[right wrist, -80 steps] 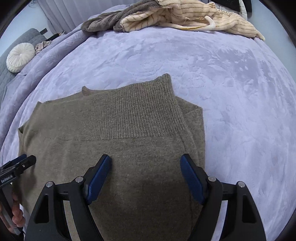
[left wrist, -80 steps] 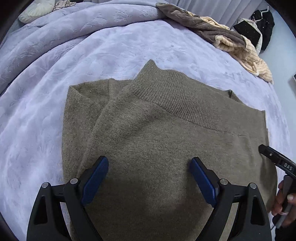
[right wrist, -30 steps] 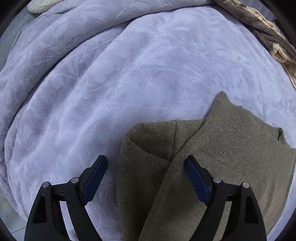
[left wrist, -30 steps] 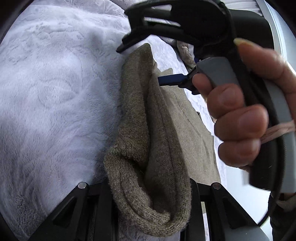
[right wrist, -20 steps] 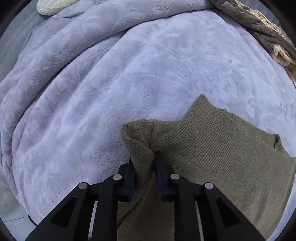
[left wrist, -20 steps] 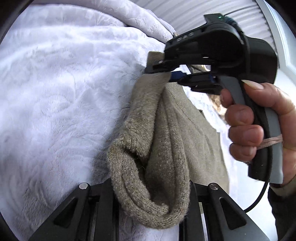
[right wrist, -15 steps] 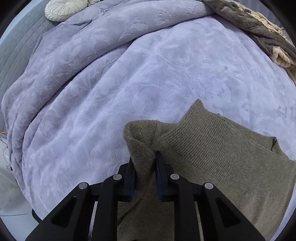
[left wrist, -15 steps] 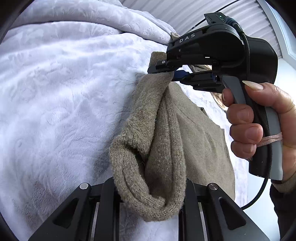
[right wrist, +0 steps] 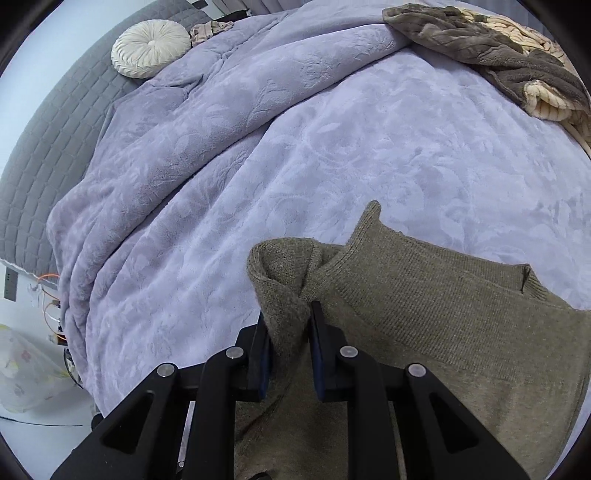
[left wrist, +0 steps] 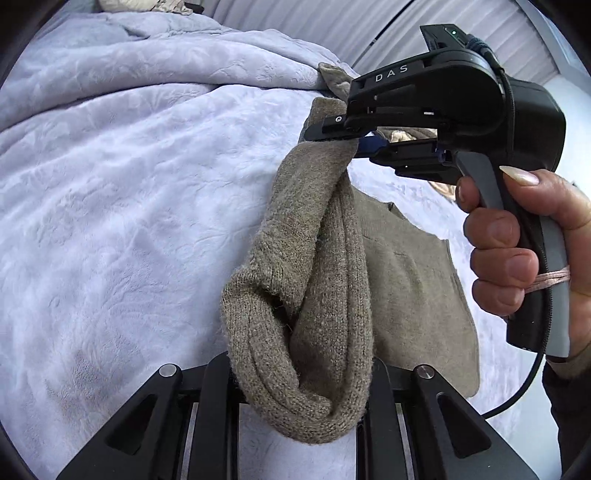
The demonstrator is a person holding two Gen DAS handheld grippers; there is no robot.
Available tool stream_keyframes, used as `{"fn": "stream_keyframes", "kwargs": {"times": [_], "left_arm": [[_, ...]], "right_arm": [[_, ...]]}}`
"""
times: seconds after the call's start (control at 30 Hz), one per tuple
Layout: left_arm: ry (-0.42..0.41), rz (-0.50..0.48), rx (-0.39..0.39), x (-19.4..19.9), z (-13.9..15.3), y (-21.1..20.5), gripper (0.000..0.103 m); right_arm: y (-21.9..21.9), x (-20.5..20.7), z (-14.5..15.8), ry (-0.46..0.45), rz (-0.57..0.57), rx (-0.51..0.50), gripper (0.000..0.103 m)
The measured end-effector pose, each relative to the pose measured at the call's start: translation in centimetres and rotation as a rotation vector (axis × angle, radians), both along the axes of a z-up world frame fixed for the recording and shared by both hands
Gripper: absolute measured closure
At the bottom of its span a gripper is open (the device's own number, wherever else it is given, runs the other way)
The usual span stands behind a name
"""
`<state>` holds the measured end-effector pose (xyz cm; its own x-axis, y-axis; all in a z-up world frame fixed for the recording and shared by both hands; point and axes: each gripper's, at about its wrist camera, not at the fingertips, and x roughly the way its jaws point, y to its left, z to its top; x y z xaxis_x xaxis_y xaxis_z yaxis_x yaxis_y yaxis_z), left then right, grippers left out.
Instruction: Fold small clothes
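An olive-brown knitted sweater (right wrist: pixel 443 314) lies partly folded on the lavender bedspread (right wrist: pixel 332 147). My right gripper (right wrist: pixel 290 325) is shut on a bunched corner of the sweater near its ribbed collar. My left gripper (left wrist: pixel 299 384) is shut on another bunched edge of the sweater (left wrist: pixel 306 295), held above the bed. In the left wrist view the right gripper (left wrist: pixel 332 136) shows from the side, a hand (left wrist: pixel 524 251) squeezing its handle, its fingers clamped on the far end of the lifted fold. The rest of the sweater hangs and lies to the right.
A heap of brown and cream striped clothes (right wrist: pixel 517 59) lies at the bed's far right. A round cream cushion (right wrist: pixel 149 46) and a grey quilted headboard (right wrist: pixel 44 155) are at the far left. The bunched lavender duvet (right wrist: pixel 203 110) runs along the left. Curtains (left wrist: pixel 351 26) hang behind.
Both grippers went from open over the flat sweater to shut on its left edge. In the last half second they have lifted the held fold higher off the bed.
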<state>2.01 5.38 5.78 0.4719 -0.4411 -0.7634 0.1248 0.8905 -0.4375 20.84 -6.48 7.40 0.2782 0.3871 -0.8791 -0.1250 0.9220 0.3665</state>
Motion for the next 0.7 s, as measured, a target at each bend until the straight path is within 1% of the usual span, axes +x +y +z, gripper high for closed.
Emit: {"fn": "stream_keyframes", "kwargs": {"times": [0.23,0.37,0.63,0.7], "left_arm": [[-0.015,-0.033,0.098,-0.4,1.4,-2.8,0.082],[-0.029,-0.066,0.151,-0.3,2.0,-5.2,0.082],[-0.035,-0.128,0.22,-0.8,2.2,-9.6,0.082],[-0.034,-0.143,0.231,-1.6,2.6,-10.6,0.082]], "right_arm": [[-3.4,-0.9,1.0,-0.021,-0.013,0.05,0.084],[-5.3,-1.6,1.8,-0.046,-0.01,0.067,0.084],[-9.6,-3.1,2.8,-0.085,-0.009,0.104,0.084],[-10.9,-3.4,2.7,-0.086,-0.017,0.11,0.084]]}}
